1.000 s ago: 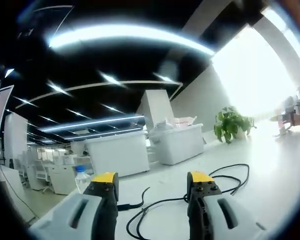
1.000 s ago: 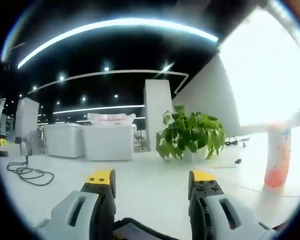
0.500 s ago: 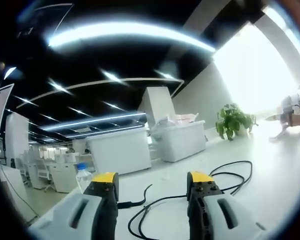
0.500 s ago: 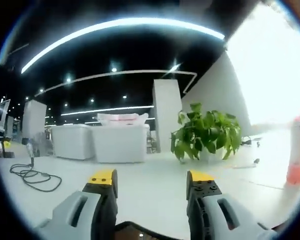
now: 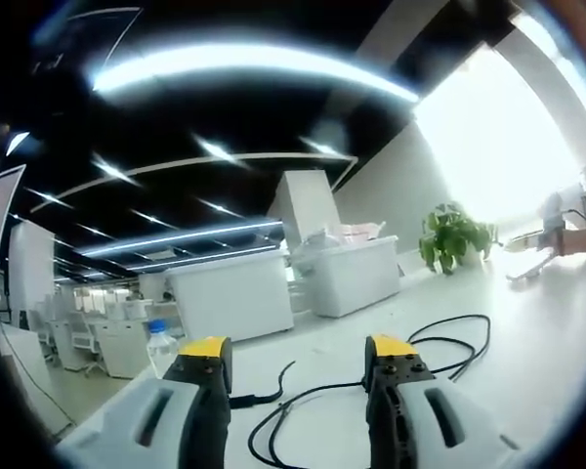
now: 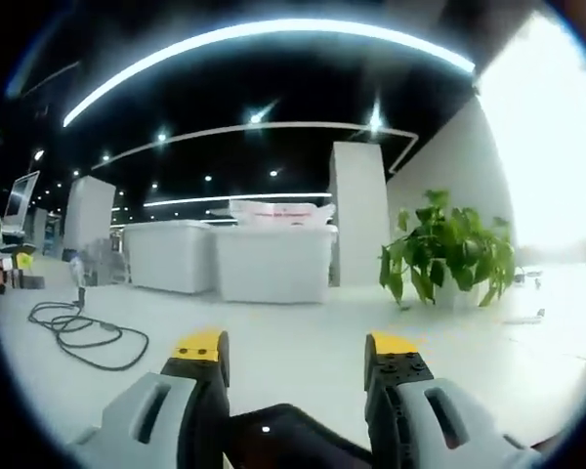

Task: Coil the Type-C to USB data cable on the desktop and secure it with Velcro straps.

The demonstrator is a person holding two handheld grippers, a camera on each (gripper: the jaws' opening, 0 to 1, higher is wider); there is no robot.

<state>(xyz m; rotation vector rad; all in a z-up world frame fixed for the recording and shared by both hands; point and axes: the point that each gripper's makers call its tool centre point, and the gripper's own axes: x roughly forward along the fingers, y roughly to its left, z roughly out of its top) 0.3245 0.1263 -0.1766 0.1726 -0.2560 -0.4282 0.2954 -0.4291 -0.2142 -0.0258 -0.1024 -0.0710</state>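
White and smooth, the tabletop (image 5: 547,342) spreads wide under a dark ceiling with long glowing light strips, with big white boxes (image 6: 273,262) and a leafy green plant (image 6: 449,256) at its far side. The thin black cable (image 5: 371,386) lies in loose, wiggly loops on the tabletop, just past the left claw (image 5: 298,352) and far off to the left of the right claw (image 6: 295,350). Both claws are grey with yellow tips, held low and level, jaws apart and holding nothing.
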